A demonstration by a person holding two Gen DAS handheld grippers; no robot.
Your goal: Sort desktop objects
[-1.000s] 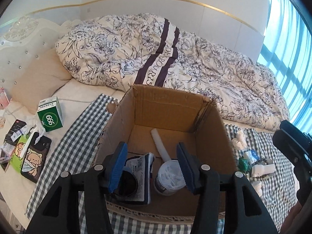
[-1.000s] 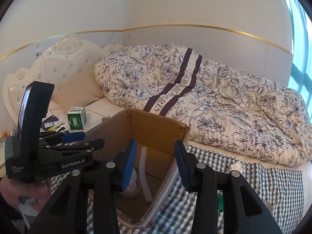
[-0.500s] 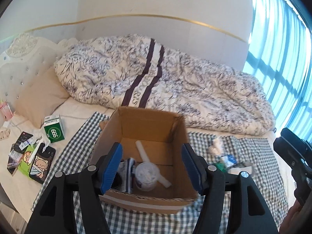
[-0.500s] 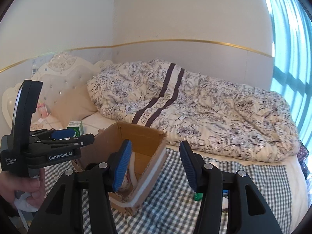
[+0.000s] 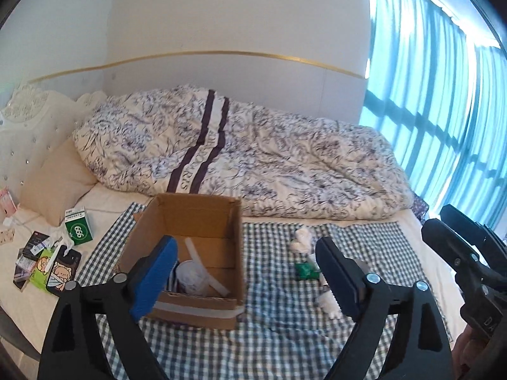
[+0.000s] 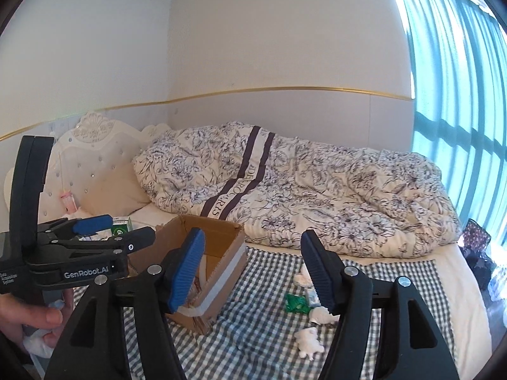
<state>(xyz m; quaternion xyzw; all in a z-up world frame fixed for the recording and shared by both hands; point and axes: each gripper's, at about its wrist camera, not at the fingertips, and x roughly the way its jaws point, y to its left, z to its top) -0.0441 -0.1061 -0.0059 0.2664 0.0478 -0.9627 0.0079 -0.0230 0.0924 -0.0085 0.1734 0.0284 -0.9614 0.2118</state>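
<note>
Left wrist view: the left tool (image 5: 247,272) hangs above the bed with its blue pads spread wide and nothing between them. The cardboard box (image 5: 190,250) sits on the checked cloth (image 5: 272,326) at about 10 o'clock from the tool's centre; inside it are a white cup (image 5: 190,277), a pale tube and a flat dark-edged packet. Unsorted items lie on the cloth at 2 o'clock — a green packet (image 5: 304,270), a white crumpled lump (image 5: 301,240) and another white piece (image 5: 329,304) partly hidden by the right-hand pad.

Right wrist view: the right tool (image 6: 253,272) is likewise wide open and empty. The green packet (image 6: 296,303) lies just below its centre, a small white soft toy (image 6: 309,342) at 5 o'clock.

Handling, as a judgement: the remaining pieces look light and soft. The packet is probably crinkly and slippery — best pinched across its flat middle. The white toy should compress, so a grip across its body seems safest.

Legible writing: "GenRobot.AI" on the left tool's body in the right wrist view; "666" on a green carton (image 5: 77,229) at 9 o'clock off the cloth; stripe lettering on the quilt (image 5: 253,164) is only partly readable.
</note>
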